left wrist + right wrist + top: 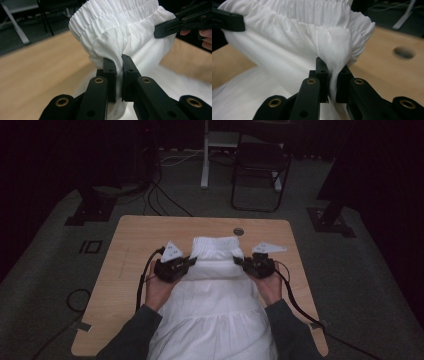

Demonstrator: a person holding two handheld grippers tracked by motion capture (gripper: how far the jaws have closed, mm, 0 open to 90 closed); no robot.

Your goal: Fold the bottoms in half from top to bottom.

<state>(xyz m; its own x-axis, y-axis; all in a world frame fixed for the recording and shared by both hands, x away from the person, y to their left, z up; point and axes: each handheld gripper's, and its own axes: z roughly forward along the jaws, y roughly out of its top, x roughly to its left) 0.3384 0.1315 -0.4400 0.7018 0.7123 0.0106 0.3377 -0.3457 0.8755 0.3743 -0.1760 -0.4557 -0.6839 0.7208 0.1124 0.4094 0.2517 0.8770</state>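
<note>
Black folding chair [260,162] behind the wooden counter [135,240]; left hand-held gripper [119,62] and right hand-held gripper [332,66] each pinch the white gathered-waist fabric garment [216,251], jaws nearly closed.

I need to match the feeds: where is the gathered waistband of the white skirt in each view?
High view: waistband at table centre, far end of the skirt, between both claws.
Left gripper view: waistband along the top, above the shut jaws pinching the cloth.
Right gripper view: waistband across the top, above the pinching jaws.
Shared landmark: the round table hole, right of the waistband in the right gripper view.
</note>
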